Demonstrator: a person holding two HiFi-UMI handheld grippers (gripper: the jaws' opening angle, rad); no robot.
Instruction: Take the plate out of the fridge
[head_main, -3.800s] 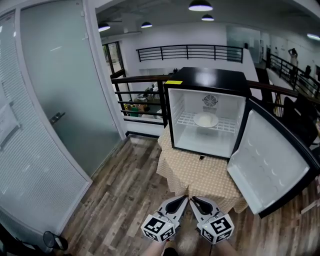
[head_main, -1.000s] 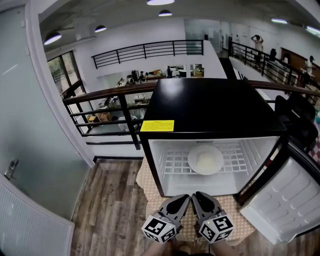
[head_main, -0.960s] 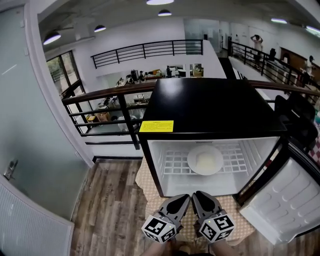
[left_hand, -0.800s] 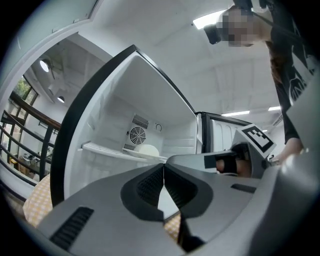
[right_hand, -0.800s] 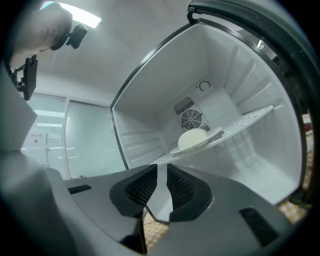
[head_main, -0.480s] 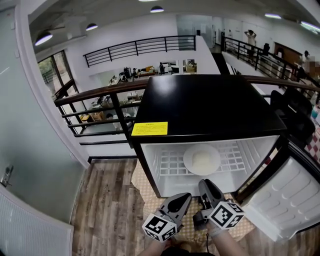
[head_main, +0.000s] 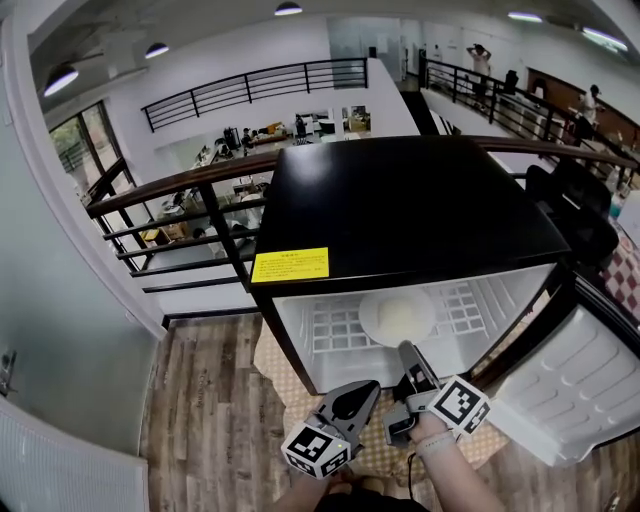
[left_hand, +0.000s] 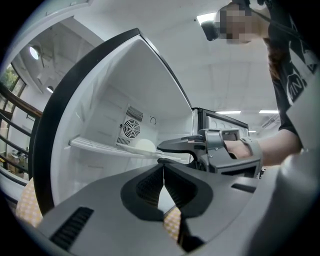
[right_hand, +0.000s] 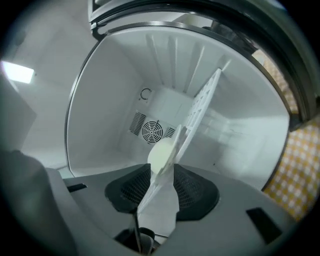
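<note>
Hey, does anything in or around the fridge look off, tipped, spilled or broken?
Nothing stands out. The plate lies flat on the wire shelf, the fridge has its door wide open, and nothing looks spilled or broken. The shelf seems tilted in the right gripper view only because the right gripper is rolled sideways.

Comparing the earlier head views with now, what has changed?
The person has come closer to the fridge. The right gripper has gone forward to the fridge opening, toward the plate, with its jaws slightly apart and holding nothing. Unchanged: the plate lies on the wire shelf, the door is open, and the left gripper is low and shut.
</note>
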